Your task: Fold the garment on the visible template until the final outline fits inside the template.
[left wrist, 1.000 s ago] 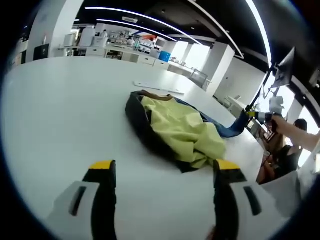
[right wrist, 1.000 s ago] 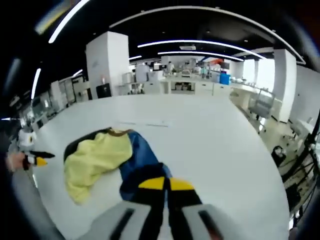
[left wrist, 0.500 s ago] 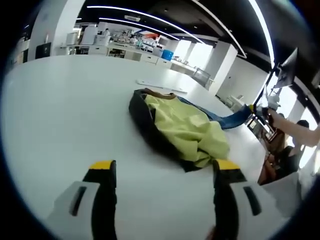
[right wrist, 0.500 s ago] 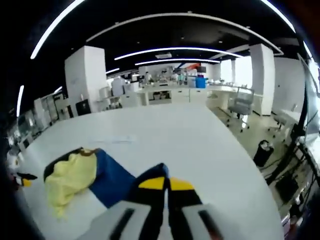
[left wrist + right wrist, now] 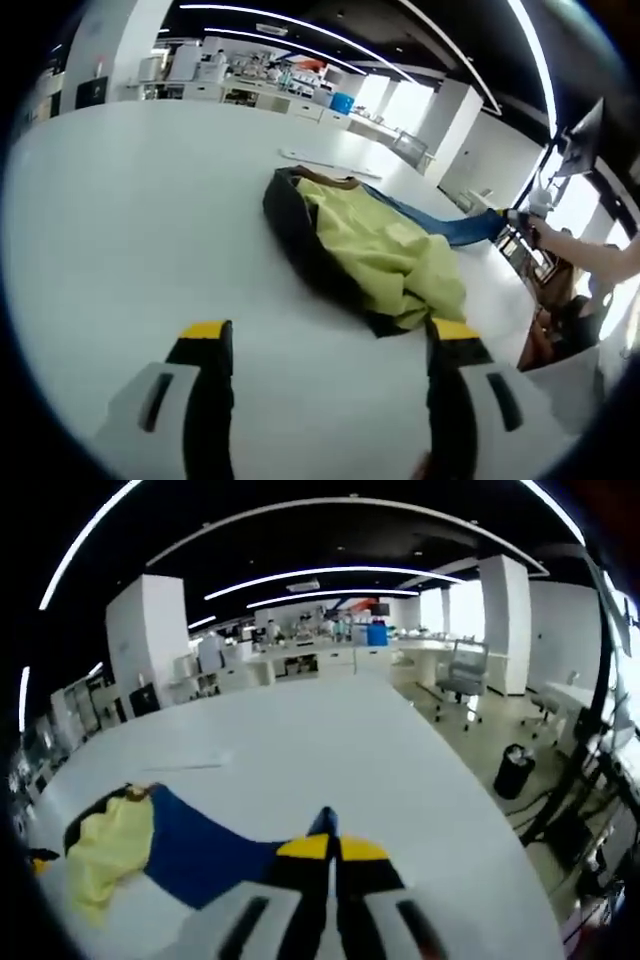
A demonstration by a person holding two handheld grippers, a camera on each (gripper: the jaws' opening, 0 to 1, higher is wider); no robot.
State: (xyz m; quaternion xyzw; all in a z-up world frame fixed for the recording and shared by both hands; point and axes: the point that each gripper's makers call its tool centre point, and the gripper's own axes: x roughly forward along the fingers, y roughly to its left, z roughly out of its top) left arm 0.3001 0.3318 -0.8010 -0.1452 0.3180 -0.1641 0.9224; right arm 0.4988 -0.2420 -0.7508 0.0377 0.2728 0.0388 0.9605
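- The broad, smooth white worktop (image 5: 120, 230) carries the crumpled garment with a dark navy shell and pale yellow-green lining (image 5: 375, 255), which lies heaped near the worktop's middle; a thin flat white strip (image 5: 330, 163) lies on the surface just beyond the garment.
- Around the worktop is a large open office or lab: a black ceiling with long curved white light strips (image 5: 330, 508), white square pillars (image 5: 145, 630), and far white counters with equipment and a blue bin (image 5: 375, 634).
- In the left gripper view, the left hand-held gripper (image 5: 330, 335) hovers on the near side of the garment with its yellow-tipped black jaws spread wide apart and nothing between them. From the garment a blue stretch of cloth (image 5: 440, 226) runs out toward a person's hand, where the right hand-held gripper (image 5: 522, 217) meets its far end.
- In the right gripper view, the jaws of the right hand-held gripper (image 5: 331, 848) are pressed together on the end of the blue cloth, which fans back to the garment's yellow heap. This view also takes in a grey office chair (image 5: 462, 685), a black waste bin (image 5: 512, 770) on the floor and dark cables past the worktop's edge.
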